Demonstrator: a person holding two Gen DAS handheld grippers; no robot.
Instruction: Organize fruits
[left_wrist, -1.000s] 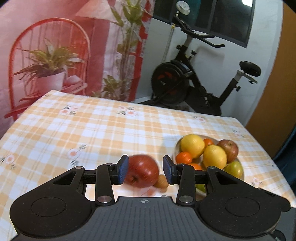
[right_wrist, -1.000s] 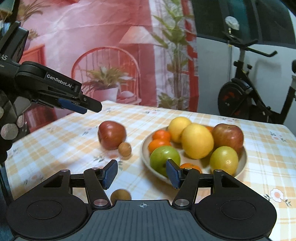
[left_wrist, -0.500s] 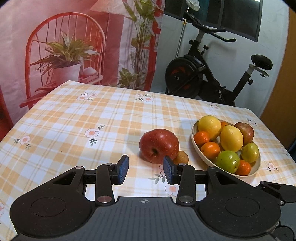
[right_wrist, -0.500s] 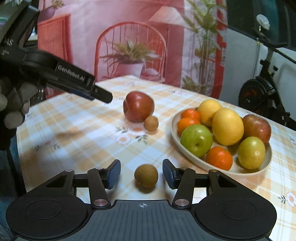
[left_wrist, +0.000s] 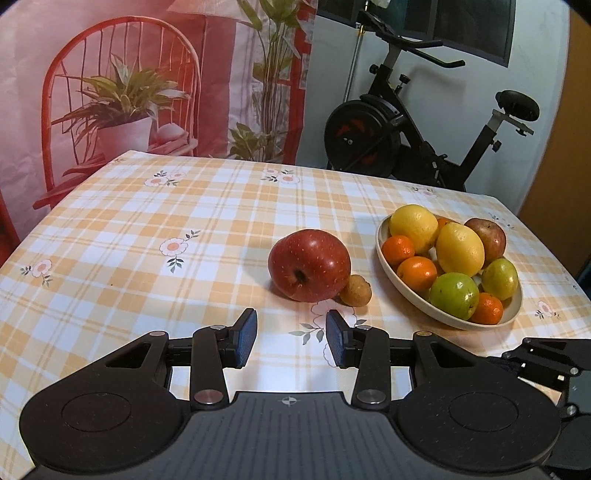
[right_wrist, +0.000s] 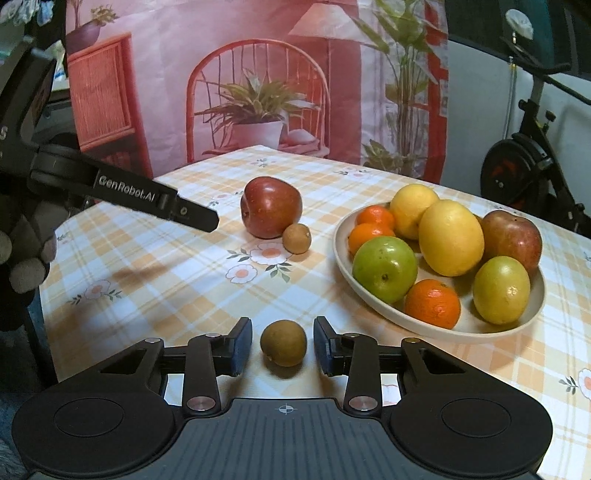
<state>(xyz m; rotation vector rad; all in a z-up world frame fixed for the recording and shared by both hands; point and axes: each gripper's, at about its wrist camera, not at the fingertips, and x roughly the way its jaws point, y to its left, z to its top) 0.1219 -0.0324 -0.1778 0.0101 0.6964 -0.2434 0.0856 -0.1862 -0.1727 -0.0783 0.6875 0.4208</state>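
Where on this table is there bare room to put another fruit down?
Bare tablecloth runs wide left of the red apple, to the far edge. Crowded: the bowl is heaped; a small brown fruit touches the apple; another brown fruit sits between the right gripper fingers.

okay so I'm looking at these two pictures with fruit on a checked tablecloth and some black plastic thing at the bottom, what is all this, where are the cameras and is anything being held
No robot here: a person holds a two-fingered gripping tool in each hand, and each tool carries a wide-angle camera looking forward along its fingers. The black shapes at the bottom are the tools themselves.

The left tool's view shows the left gripper with nothing between its jaws, aimed toward a red apple that has a small brown fruit touching it.

The right tool's view shows the right gripper. Its jaws have just been closing around another small brown fruit, with gaps still visible on both sides, so nothing is held yet.

A bowl of apples, oranges and yellow citrus sits on the table.
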